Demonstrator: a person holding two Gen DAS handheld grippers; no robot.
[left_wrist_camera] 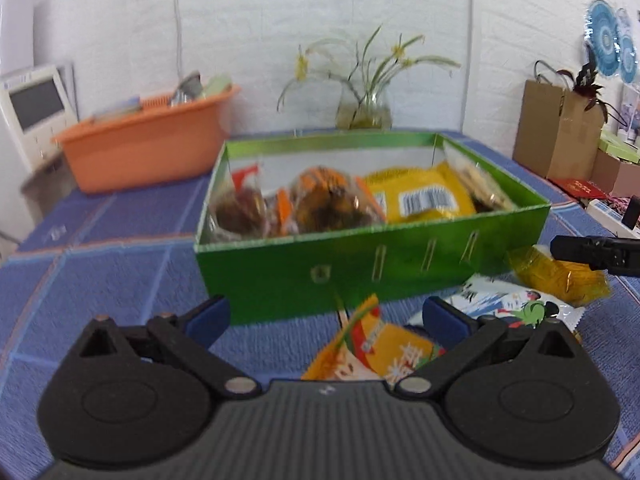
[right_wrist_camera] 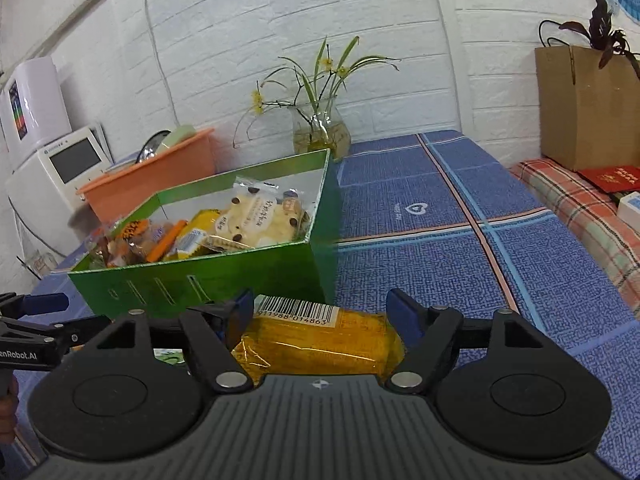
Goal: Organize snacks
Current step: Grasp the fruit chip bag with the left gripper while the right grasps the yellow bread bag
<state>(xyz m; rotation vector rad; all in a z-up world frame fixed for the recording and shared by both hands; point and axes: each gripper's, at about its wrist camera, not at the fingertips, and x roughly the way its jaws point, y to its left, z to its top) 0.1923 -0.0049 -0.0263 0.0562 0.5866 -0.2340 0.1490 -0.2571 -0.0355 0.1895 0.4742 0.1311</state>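
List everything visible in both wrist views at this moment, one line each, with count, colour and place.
Open green cardboard box: one, on the blue tablecloth, holding several wrapped snacks.
Yellow barcoded snack packet: one, on the cloth before the box, between the right claw's fingers.
Orange-yellow snack packet: one, ahead of the left claw.
White illustrated snack packet: one, beside it.
Orange plastic basin: one, back left.
Glass vase of green plants: one, behind the box.
Brown paper bag: one, right.
Left claw: black, blue pads, open.
Right claw: black, blue pads, open.

Both wrist views closely face green box (left_wrist_camera: 372, 268).
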